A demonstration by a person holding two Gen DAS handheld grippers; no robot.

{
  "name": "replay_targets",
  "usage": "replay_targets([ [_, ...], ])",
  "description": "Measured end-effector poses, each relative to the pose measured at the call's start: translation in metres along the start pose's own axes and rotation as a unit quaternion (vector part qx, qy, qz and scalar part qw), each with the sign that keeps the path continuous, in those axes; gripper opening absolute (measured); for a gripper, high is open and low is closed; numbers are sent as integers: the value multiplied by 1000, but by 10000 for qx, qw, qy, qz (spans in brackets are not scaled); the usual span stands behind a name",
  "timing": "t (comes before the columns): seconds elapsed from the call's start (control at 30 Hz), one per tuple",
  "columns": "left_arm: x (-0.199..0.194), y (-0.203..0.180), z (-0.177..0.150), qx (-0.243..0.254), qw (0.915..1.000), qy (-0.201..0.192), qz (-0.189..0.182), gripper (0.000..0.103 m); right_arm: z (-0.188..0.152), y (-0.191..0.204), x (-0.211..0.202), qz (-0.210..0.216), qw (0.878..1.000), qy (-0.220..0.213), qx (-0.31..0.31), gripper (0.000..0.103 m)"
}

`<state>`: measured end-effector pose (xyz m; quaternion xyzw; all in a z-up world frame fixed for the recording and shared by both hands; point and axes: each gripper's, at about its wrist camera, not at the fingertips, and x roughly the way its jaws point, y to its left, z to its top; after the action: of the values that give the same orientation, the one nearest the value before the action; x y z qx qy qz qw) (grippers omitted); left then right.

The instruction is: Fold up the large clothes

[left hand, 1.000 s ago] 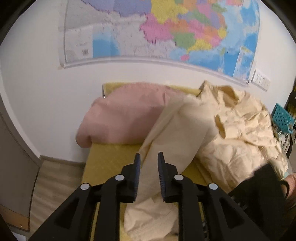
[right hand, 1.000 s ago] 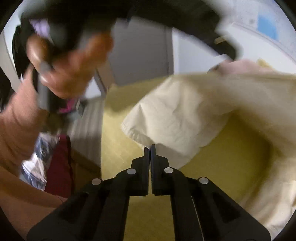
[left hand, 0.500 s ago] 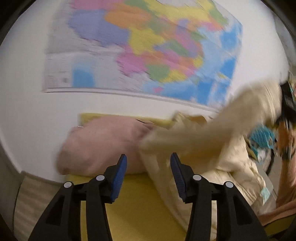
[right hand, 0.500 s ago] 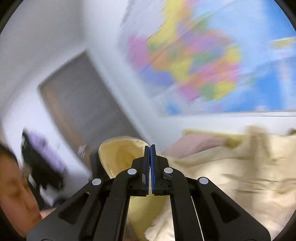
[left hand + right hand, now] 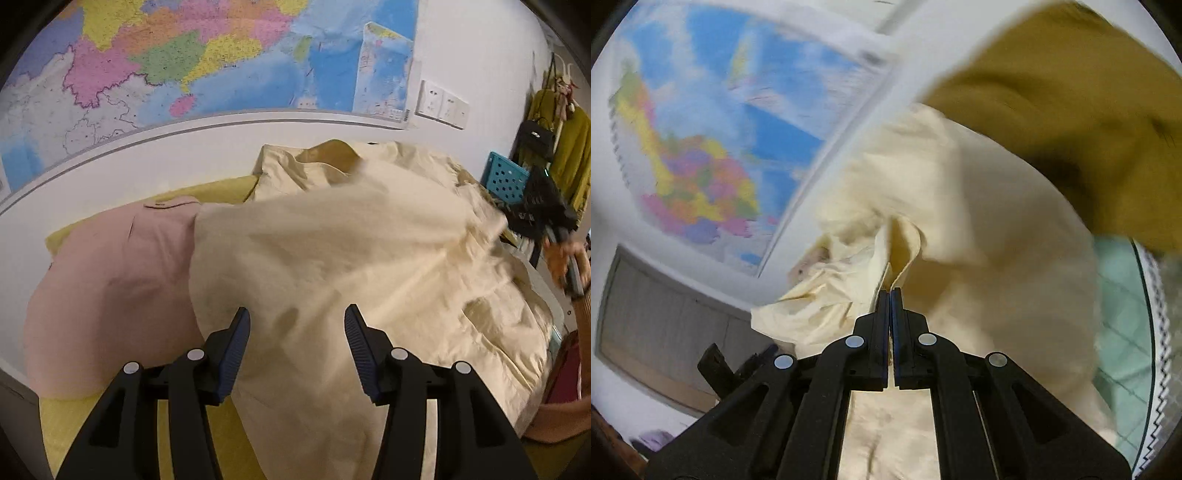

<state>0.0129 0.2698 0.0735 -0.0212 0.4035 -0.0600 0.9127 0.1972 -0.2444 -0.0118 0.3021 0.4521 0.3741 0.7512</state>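
Note:
A large cream garment (image 5: 351, 258) lies crumpled across the yellow-covered surface (image 5: 74, 417), and part of it is blurred and stretched to the right. My left gripper (image 5: 297, 314) hovers over it; its jaws are opening and no cloth is pinched between the blue pads (image 5: 232, 350). My right gripper (image 5: 889, 291) is shut on a folded edge of the cream garment (image 5: 960, 221). In the left wrist view its black body (image 5: 537, 212) shows at the far right, held by a hand (image 5: 565, 258), with the cloth drawn toward it.
A pink garment (image 5: 110, 280) lies bunched to the left, next to the wall. A large map (image 5: 184, 62) hangs above. A teal crate (image 5: 506, 179) and hanging clothes (image 5: 569, 147) stand at the right. Mustard cloth (image 5: 1071, 110) and a green mat (image 5: 1119, 332) fill the right wrist view's right side.
The left jaws have spread much wider and the view has swung right along the wall. The right gripper, still shut, has rolled and swept far to the right, dragging the cream cloth.

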Motion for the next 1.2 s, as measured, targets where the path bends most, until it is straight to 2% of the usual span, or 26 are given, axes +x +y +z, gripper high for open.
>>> replay_targets([
  [0.07, 7, 2, 7, -60, 10000, -4, 51, 54, -12, -9, -11, 57, 10000, -1, -27, 3],
  [0.13, 18, 3, 16, -125, 9999, 54, 60, 54, -15, -13, -20, -90, 9999, -46, -90, 6],
  [0.17, 22, 3, 20, -118, 9999, 74, 77, 54, -18, -11, -25, -93, 9998, -43, -147, 14],
  [0.27, 42, 1, 31, -148, 9996, 188, 158, 54, -19, -7, -37, 125, 9994, -126, -311, 69],
  [0.3, 48, 3, 34, -150, 9994, 245, 180, 54, -17, 0, -36, 133, 9988, -183, -433, 73],
  [0.4, 73, 5, 40, -252, 9980, 511, 272, 54, -18, 22, -24, -103, 9948, -65, -1007, 73],
  [0.43, 81, 6, 42, -297, 9974, 597, 286, 54, -19, 29, -13, -203, 9926, 103, -1192, 73],
  [0.6, 99, 10, 47, -466, 9953, 820, 216, 60, -23, 35, 39, -925, 9789, 635, -1708, 74],
  [0.67, 96, 8, 48, -511, 9944, 888, 255, 60, -25, 33, 57, -1342, 9710, 772, -1820, 70],
  [0.73, 83, 4, 51, -494, 9957, 781, 112, 60, -28, 34, 64, -1644, 9626, 753, -2018, 41],
  [0.77, 68, 1, 53, -436, 9971, 604, -122, 62, -29, 36, 65, -1649, 9597, 792, -2134, 28],
  [0.8, 58, -1, 55, -368, 9980, 486, -182, 64, -31, 40, 62, -1544, 9596, 782, -2220, 15],
  [0.87, 33, -6, 57, -123, 9995, 179, -207, 70, -33, 50, 47, -1491, 9586, 561, -2361, 1],
  [0.93, 16, -12, 61, 91, 9996, -70, -271, 71, -31, 64, 20, -1539, 9531, 39, -2607, 1],
  [1.0, 18, -19, 64, 325, 9993, -135, -152, 73, -23, 67, -10, -1375, 9583, -418, -2470, 1],
  [1.03, 30, -22, 65, 451, 9990, -46, 21, 73, -20, 64, -19, -1374, 9590, -524, -2422, 1],
  [1.1, 58, -18, 67, 323, 9991, 265, 35, 73, -13, 58, -17, -1333, 9643, -428, -2250, 4],
  [1.13, 76, -12, 67, 135, 9988, 475, -47, 72, -14, 50, -11, -1260, 9683, -161, -2151, 6],
  [1.17, 89, -8, 65, 45, 9982, 595, -22, 71, -18, 46, -1, -1364, 9667, 34, -2166, 17],
  [1.2, 106, -4, 64, -26, 9972, 749, 86, 70, -20, 46, 8, -1499, 9639, 138, -2199, 49],
])
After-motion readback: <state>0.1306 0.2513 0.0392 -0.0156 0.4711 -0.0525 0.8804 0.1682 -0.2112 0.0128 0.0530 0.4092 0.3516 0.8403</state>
